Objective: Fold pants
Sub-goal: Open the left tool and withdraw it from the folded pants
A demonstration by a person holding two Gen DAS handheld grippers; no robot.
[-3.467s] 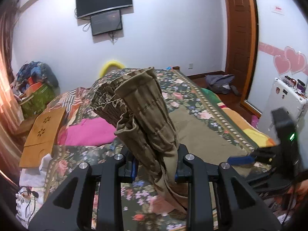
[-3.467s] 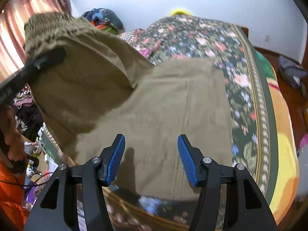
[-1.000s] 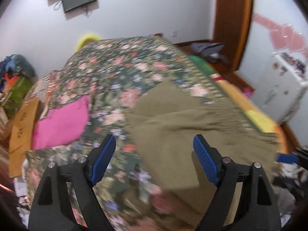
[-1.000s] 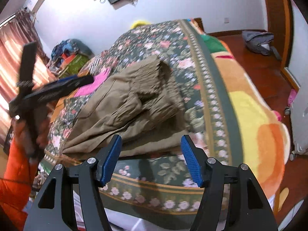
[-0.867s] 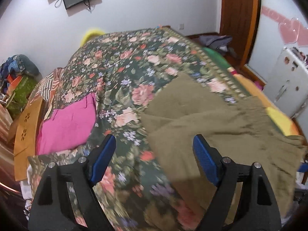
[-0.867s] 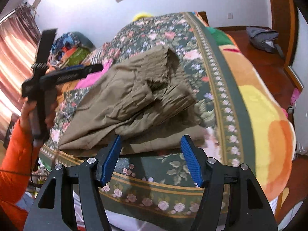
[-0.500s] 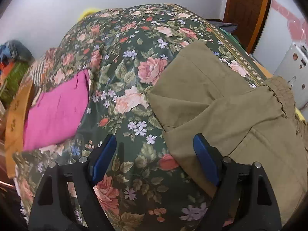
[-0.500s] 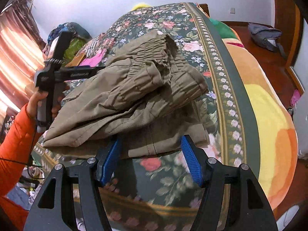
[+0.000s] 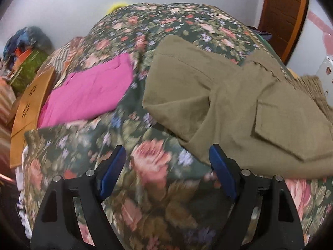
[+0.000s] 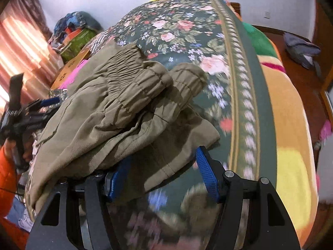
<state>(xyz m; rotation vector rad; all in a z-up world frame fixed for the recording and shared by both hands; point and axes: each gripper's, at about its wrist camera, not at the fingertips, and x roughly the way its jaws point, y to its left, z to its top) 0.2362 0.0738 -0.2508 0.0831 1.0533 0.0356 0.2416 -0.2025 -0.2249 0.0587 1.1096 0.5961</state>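
Pants (image 9: 239,108) lie bunched, half-folded, on the bed (image 9: 145,187) near its foot. Left hand-held gripper (image 9: 167,170) spread, empty, low by the fold edge, likely to grab it. Right hand-held gripper (image 10: 160,177) spread, astride the near hem, not pinching.

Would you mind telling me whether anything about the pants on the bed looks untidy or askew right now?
Yes. The olive pants lie in a loose, lopsided pile on the floral bedspread, not a flat fold: the elastic waistband is bunched on top, layers are misaligned, and a corner sticks out unevenly.
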